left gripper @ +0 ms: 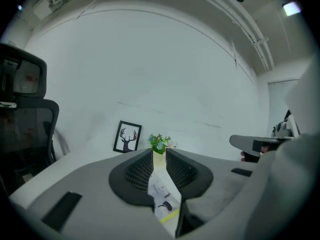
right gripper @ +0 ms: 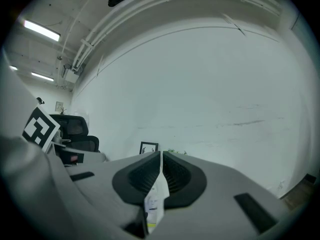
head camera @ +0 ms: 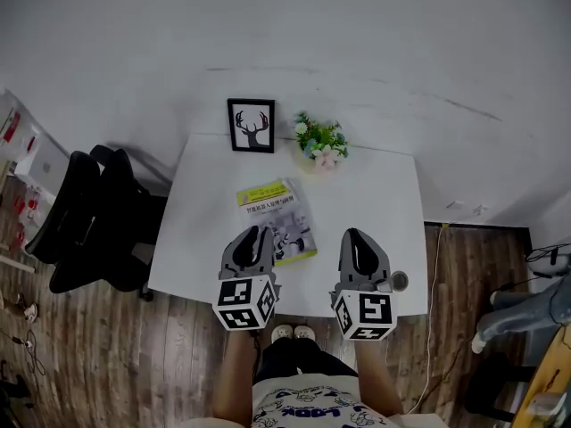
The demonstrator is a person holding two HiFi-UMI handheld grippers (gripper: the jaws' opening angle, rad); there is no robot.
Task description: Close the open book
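The book (head camera: 275,217) lies closed and flat on the white table (head camera: 375,203), its yellow-green cover with a printed picture facing up. My left gripper (head camera: 254,236) hovers over the book's near right corner. In the left gripper view its jaws (left gripper: 159,155) stand a narrow gap apart with nothing between them, and the book's cover (left gripper: 163,194) shows below through the gap. My right gripper (head camera: 357,241) hangs to the right of the book, above the bare table. Its jaws (right gripper: 161,156) meet at the tips and hold nothing.
A framed deer picture (head camera: 251,126) and a small pot of flowers (head camera: 321,141) stand at the table's far edge against the wall. A black office chair (head camera: 89,217) is left of the table. A small round object (head camera: 401,281) sits at the front right edge.
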